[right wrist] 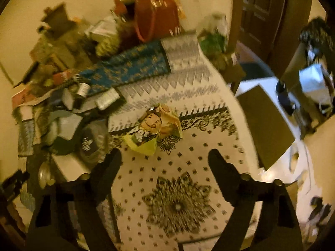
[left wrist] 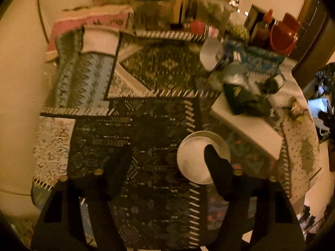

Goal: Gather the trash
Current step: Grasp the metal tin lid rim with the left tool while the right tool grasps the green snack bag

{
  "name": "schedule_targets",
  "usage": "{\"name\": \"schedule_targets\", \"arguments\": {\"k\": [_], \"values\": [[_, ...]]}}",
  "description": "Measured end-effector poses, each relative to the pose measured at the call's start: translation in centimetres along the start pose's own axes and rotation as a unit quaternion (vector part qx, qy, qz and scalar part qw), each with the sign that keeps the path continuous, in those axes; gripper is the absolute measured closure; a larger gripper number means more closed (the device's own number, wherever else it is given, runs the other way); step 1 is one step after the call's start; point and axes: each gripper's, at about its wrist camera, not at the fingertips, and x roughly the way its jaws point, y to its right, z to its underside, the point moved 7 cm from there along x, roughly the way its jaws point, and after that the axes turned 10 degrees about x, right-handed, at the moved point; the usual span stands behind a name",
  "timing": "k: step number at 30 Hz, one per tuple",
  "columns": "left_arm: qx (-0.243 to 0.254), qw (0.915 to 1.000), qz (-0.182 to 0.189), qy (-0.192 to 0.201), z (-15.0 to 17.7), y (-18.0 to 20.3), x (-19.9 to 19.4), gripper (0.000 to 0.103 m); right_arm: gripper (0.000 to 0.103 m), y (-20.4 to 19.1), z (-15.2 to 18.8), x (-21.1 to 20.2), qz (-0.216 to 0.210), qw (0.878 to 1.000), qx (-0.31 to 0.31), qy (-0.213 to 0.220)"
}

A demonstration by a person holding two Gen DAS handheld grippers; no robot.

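Both wrist cams look steeply down over the tabletop (left wrist: 159,138), fairly near.
Left faces the dark cloth; right faces the white cloth; both catch the red bag (left wrist: 284,35) at the far edge.

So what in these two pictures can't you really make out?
- Left wrist view: the bottles and boxes at the table's far end are motion-blurred; labels unreadable.
- Left wrist view: the round metal dish is partly covered by one black finger.
- Right wrist view: the pile of wrappers on the left is smeared; separate pieces can't be told apart.
- Right wrist view: print on the yellow-green snack packet is too blurred to read.
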Motion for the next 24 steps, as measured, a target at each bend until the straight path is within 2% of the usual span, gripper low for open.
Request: {"name": "schedule_targets", "arguments": {"k": [4, 7, 10, 12, 14, 15, 17, 18, 20, 24], "values": [[0.012, 0.9997, 0.003, -0.019, 0.4, -0.2, 2.1, 0.041, 0.037, 0.2, -0.7, 3.2, -0.003, 0.999, 0.029, -0.026], [0.017, 0.9995, 0.012, -0.024, 0.5, 0.2, 2.8, 0.05, 0.038, 0.3, -1.3, 4.8, -0.011, 0.998, 0.056, -0.037], [0.009, 0.9994, 0.017, -0.027, 0.4, 0.4, 3.3, 0.065, 0.049, 0.7, -1.5, 5.9, -0.007, 0.995, 0.084, -0.047], [-0.002, 0.9992, 0.03, -0.027, 0.4, 0.6, 3.5, 0.068, 0.053, 0.7, -1.8, 6.0, -0.007, 0.994, 0.098, -0.039], [-0.011, 0.9985, 0.043, -0.03, 0.3, 0.8, 3.9, 0.074, 0.068, 0.5, -1.5, 6.2, -0.016, 0.993, 0.104, -0.045], [-0.016, 0.9981, 0.049, -0.034, 0.4, 1.0, 4.1, 0.078, 0.069, 0.5, -1.4, 6.3, -0.015, 0.994, 0.104, -0.044], [-0.022, 0.9973, 0.051, -0.049, 0.8, 1.3, 4.7, 0.089, 0.08, 0.0, -1.0, 6.4, -0.007, 0.995, 0.087, -0.04], [-0.023, 0.9979, 0.043, -0.042, 0.7, 1.3, 4.6, 0.091, 0.082, -0.3, -0.7, 6.5, -0.006, 0.996, 0.076, -0.04], [-0.032, 0.9971, 0.052, -0.045, 0.8, 1.5, 4.7, 0.1, 0.091, -1.0, -0.2, 6.5, -0.013, 0.997, 0.061, -0.041], [-0.041, 0.9976, 0.04, -0.039, 0.9, 1.9, 4.0, 0.101, 0.095, -1.7, 0.5, 5.9, -0.004, 0.999, 0.021, -0.041]]}}
